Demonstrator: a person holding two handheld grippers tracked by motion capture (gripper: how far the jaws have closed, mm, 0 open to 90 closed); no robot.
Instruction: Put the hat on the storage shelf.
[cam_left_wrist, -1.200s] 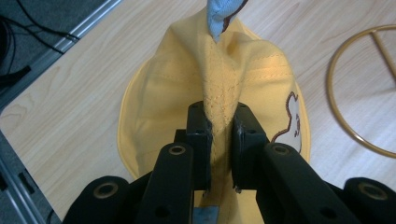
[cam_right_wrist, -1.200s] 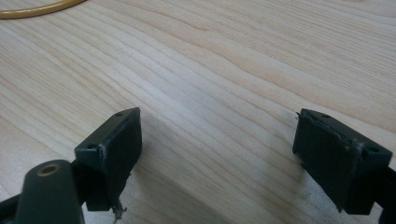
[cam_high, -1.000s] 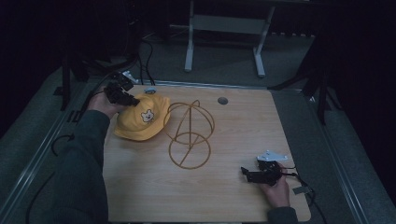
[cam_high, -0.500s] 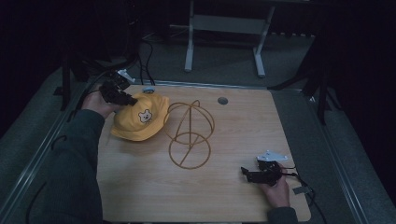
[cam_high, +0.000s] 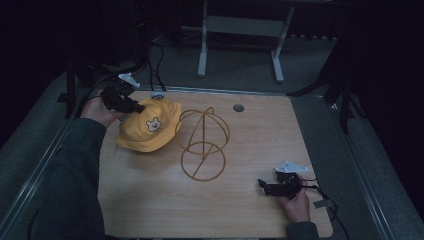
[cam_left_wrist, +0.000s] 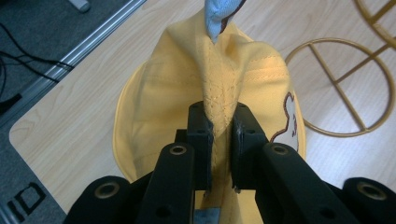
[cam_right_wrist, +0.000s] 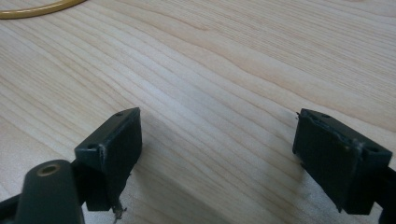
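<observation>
Left gripper (cam_high: 136, 107) pinches a fold of the yellow hat (cam_left_wrist: 196, 93) at the table's (cam_high: 150, 210) far left, the hat's far edge lifted beside the gold wire stand (cam_high: 202, 145). Right gripper (cam_high: 263, 185) rests near right, jaws spread over bare wood. A blue patch (cam_left_wrist: 219, 14) on the hat is cut off

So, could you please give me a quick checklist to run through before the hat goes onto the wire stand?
1. Left gripper shut on the yellow hat, with a fold of fabric pinched between the jaws: ok.
2. Hat fully off the table: cannot tell; one side looks raised.
3. Gold wire stand upright and with nothing hanging on it: ok.
4. Right gripper open, away from the stand: ok.
5. Blue tab on the hat free of the stand: ok.
</observation>
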